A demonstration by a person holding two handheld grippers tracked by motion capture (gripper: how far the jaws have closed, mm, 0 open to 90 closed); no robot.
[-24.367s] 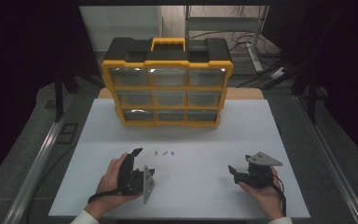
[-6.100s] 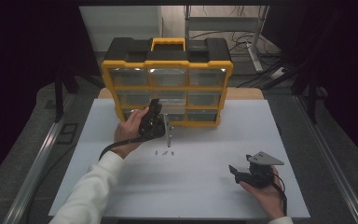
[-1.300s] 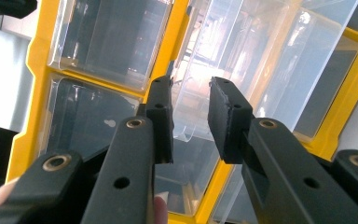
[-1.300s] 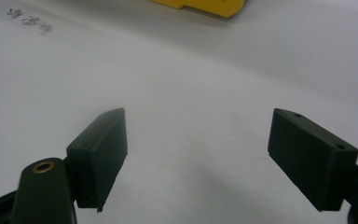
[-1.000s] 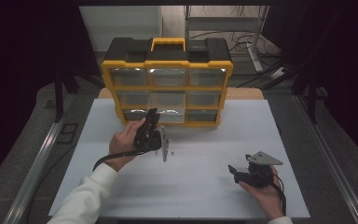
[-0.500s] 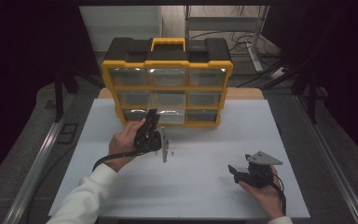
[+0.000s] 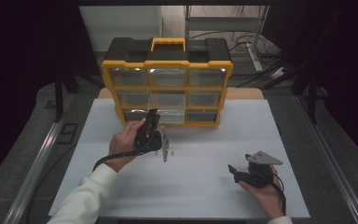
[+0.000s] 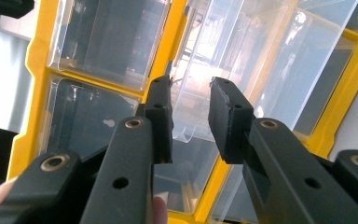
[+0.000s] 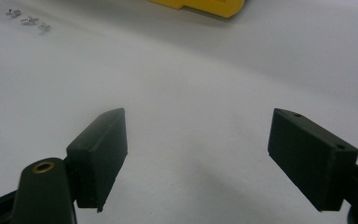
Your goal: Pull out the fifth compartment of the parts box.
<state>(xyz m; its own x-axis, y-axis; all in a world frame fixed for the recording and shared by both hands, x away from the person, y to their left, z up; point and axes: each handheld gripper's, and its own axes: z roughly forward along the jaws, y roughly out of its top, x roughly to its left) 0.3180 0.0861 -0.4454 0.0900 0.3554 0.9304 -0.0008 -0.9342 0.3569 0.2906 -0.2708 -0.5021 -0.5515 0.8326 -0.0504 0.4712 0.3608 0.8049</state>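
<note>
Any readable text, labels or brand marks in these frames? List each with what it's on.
None readable.
Organizer: no legible brand or label on its yellow frame or black top.
Clear drawers: no labels.
Left tongs and right tongs: no markings.

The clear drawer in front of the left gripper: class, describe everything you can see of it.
The clear drawer is see-through plastic, glossy with bright glare, and looks empty. It belongs to the middle column of the yellow organizer and sticks out of its slot toward the camera, tilted. Its lower front lip lies between the pads of the left gripper; whether they press on it is unclear. In the high view it shows as a pale box ahead of the other drawer fronts.
</note>
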